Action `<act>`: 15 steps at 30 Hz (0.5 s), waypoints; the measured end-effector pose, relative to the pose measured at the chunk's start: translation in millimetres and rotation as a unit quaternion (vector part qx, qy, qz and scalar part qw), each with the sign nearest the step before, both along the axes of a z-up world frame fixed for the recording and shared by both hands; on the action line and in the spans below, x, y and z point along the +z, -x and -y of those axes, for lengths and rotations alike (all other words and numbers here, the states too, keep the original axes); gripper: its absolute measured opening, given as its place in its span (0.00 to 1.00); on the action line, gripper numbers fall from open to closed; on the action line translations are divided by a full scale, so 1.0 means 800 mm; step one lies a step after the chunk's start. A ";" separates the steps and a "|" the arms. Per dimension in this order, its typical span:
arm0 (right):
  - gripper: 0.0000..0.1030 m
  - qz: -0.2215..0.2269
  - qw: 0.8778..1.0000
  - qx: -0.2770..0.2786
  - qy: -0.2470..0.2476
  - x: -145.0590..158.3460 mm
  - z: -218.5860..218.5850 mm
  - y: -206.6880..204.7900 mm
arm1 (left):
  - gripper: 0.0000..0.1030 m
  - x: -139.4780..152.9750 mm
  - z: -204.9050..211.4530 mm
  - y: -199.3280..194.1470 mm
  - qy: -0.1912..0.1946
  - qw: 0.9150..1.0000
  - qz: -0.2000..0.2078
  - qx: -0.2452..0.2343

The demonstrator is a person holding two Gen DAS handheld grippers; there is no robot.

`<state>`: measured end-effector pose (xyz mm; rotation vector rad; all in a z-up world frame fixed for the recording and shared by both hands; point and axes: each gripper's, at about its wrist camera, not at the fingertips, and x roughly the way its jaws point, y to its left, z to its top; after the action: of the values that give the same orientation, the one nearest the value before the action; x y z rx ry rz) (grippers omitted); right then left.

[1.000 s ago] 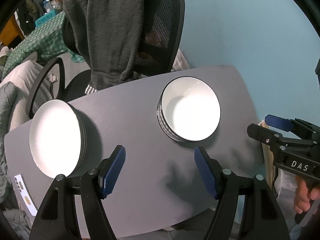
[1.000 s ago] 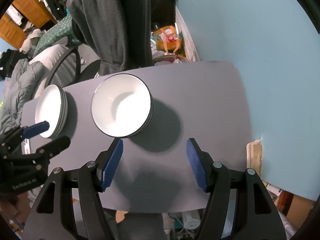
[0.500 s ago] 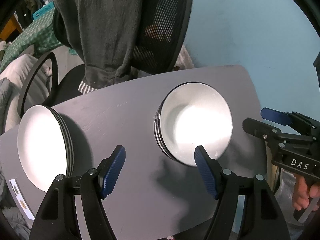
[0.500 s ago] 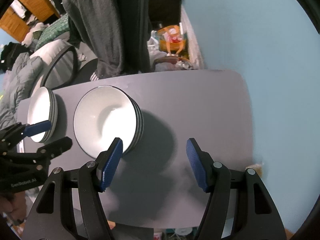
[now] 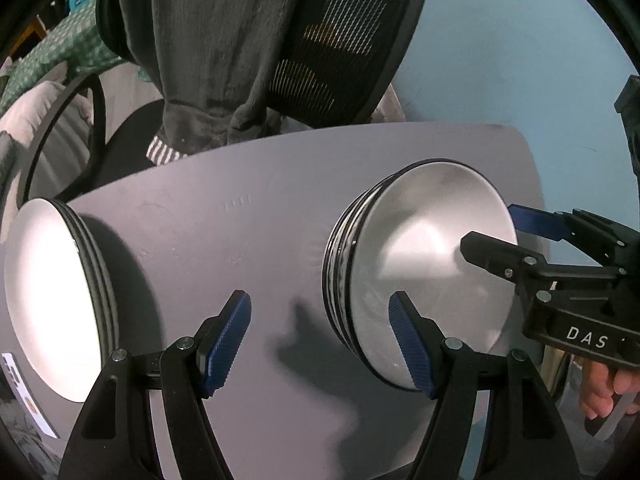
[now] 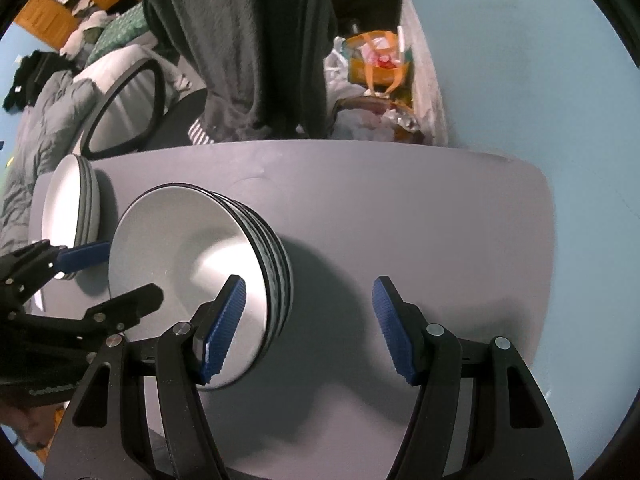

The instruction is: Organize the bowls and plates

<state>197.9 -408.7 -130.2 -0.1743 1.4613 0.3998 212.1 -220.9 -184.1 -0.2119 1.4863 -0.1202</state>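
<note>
On the grey table [image 5: 240,240] stand a stack of white, dark-rimmed bowls [image 5: 428,264] [image 6: 192,264] and, to its left, a stack of white plates [image 5: 52,300] [image 6: 64,204]. My left gripper [image 5: 320,320] [image 6: 116,276] hangs open above the bowls' left side, one finger over the bowl's inside and the other over bare table. Open too, my right gripper [image 6: 308,300] [image 5: 500,232] straddles the bowls' right rim from above in the same way. Neither holds anything; I cannot tell whether any pad touches the bowls.
A black mesh office chair [image 5: 360,40] with a dark garment [image 5: 224,60] draped over it stands behind the table. A phone [image 5: 20,392] lies at the table's left edge. Bags [image 6: 376,64] sit on the floor by the blue wall [image 6: 520,80].
Both grippers have come down towards the table and closer to the bowl stack, which now looms larger between them. Their jaws stand as wide as before.
</note>
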 end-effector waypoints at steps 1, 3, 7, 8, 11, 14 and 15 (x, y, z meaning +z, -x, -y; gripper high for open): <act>0.63 -0.003 1.000 0.004 0.002 -0.003 -0.002 -0.001 | 0.71 -0.003 0.000 -0.001 0.000 1.000 -0.004 0.001; 0.63 -0.009 1.000 0.011 -0.001 -0.008 -0.004 -0.005 | 0.71 -0.007 -0.001 -0.002 0.004 1.000 -0.009 0.007; 0.63 -0.020 1.000 0.021 -0.006 -0.015 -0.007 -0.012 | 0.71 -0.009 -0.001 -0.002 0.009 1.000 -0.012 0.013; 0.63 -0.021 1.000 0.022 -0.008 -0.016 -0.007 -0.014 | 0.71 -0.010 -0.002 -0.003 0.010 1.000 -0.014 0.014; 0.63 -0.026 0.999 0.024 -0.011 -0.021 -0.008 -0.019 | 0.70 -0.013 -0.003 -0.003 0.013 1.000 -0.019 0.018; 0.63 -0.029 0.999 0.029 -0.011 -0.024 -0.010 -0.024 | 0.68 -0.019 -0.005 -0.004 0.020 0.999 -0.028 0.022; 0.63 -0.031 0.999 0.030 -0.011 -0.026 -0.011 -0.025 | 0.64 -0.020 -0.005 -0.003 0.021 0.999 -0.031 0.023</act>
<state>217.8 -399.9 -150.8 -0.1891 1.5138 0.4738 214.6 -216.6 -199.8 -0.2866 1.5405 -0.1090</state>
